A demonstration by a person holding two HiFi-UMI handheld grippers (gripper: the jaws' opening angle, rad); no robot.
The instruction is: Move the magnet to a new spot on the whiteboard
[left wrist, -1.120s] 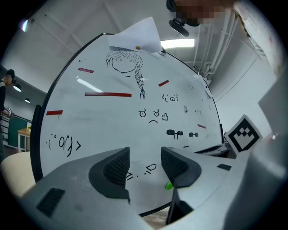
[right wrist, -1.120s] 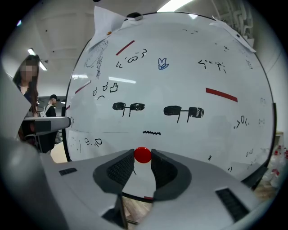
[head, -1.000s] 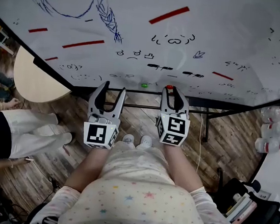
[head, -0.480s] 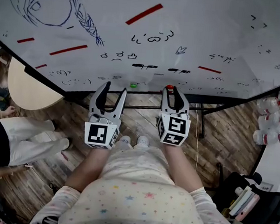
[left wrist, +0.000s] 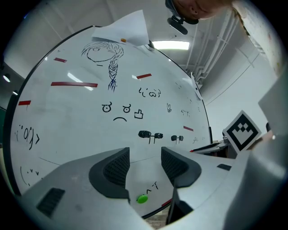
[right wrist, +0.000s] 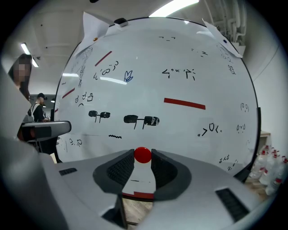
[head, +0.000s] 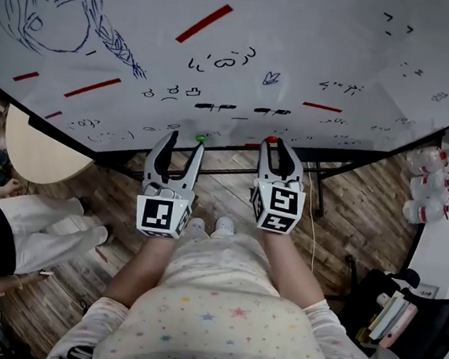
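Red magnet [right wrist: 143, 155], small and round, is clamped between the jaw tips of the right gripper [right wrist: 142, 164], with the ribbed pads [right wrist: 122, 170] pressed to both of its sides. It is held right at the lower edge of the whiteboard [right wrist: 189, 67]; whether it touches the board's surface cannot be told.

The jaws of the left gripper [left wrist: 145, 157] are held apart with nothing between them. Through the gap, a green magnet [left wrist: 141, 198] is seen stuck on the whiteboard near its lower edge, just beside a small scribble; it is not touched by either jaw.

Higher on the whiteboard, three black blob-and-stick marks [right wrist: 141, 121] are drawn in a row, and a short red bar [right wrist: 184, 103] lies above them toward the board's right side. More little faces are scrawled across the middle. A girl's head with a braid [left wrist: 105, 54] is sketched at the upper left of the whiteboard, with another red bar [left wrist: 74, 84] below it.

Below the whiteboard a wooden floor [head: 363, 220] is seen. To the board's left a seated person in white trousers [head: 38, 224] is partly in view.
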